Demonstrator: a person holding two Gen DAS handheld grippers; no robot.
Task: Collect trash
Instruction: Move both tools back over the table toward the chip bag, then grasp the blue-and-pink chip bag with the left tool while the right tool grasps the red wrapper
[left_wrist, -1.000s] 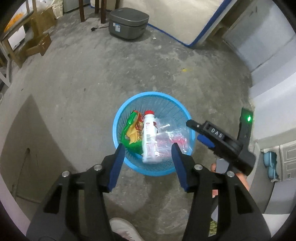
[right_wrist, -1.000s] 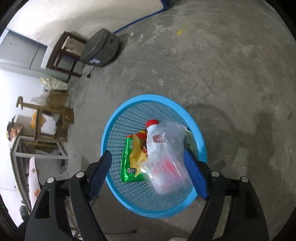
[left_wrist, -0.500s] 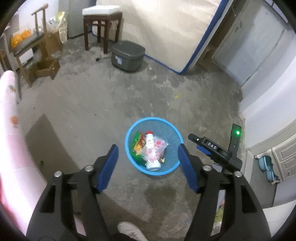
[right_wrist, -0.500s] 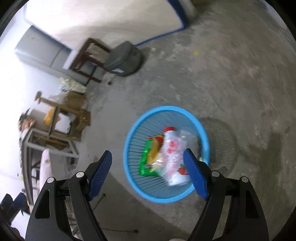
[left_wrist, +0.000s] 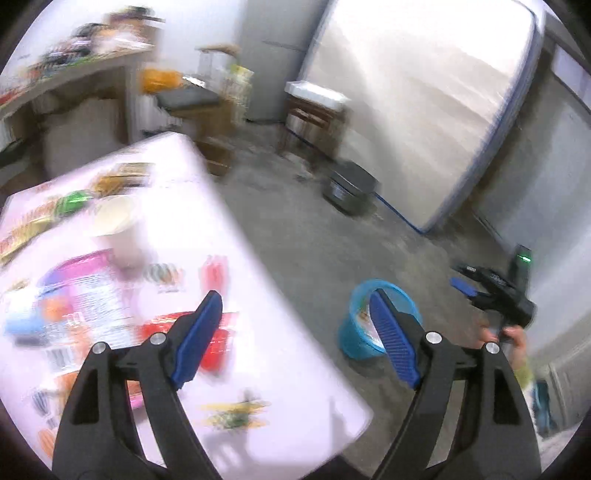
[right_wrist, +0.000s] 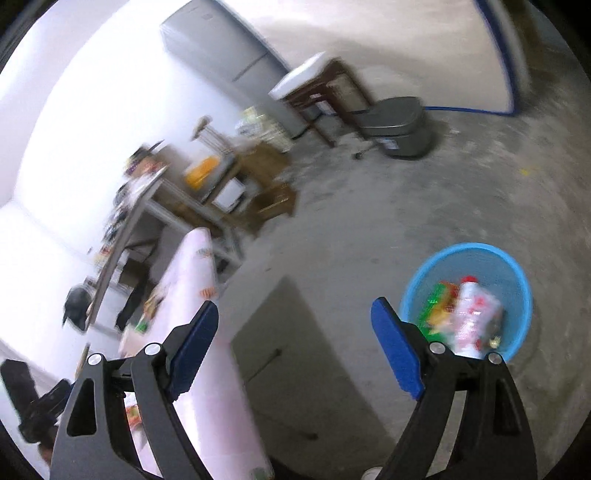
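A blue mesh basket (right_wrist: 517, 280) stands on the concrete floor and holds a white bottle with a red cap (right_wrist: 471, 314), a clear plastic bag and a green snack wrapper (right_wrist: 434, 301). It also shows in the left wrist view (left_wrist: 354, 332). My left gripper (left_wrist: 295, 336) is open and empty above the corner of a table with a pale pink cloth (left_wrist: 258, 280). On it lie a red packet (left_wrist: 218, 336), a pink container (left_wrist: 92, 291) and a paper cup (left_wrist: 114, 218), all blurred. My right gripper (right_wrist: 295, 347) is open and empty, left of the basket.
A grey appliance (right_wrist: 399, 125) and a wooden stool (right_wrist: 317, 88) stand near a mattress leaning on the far wall (left_wrist: 424, 92). A metal shelf with clutter (right_wrist: 147, 206) and cardboard boxes are at the left. The right gripper also shows in the left wrist view (left_wrist: 495, 291).
Both grippers have lifted away from the basket and swung left towards the table. The basket has slid to the right in both views. Both stay open and empty.
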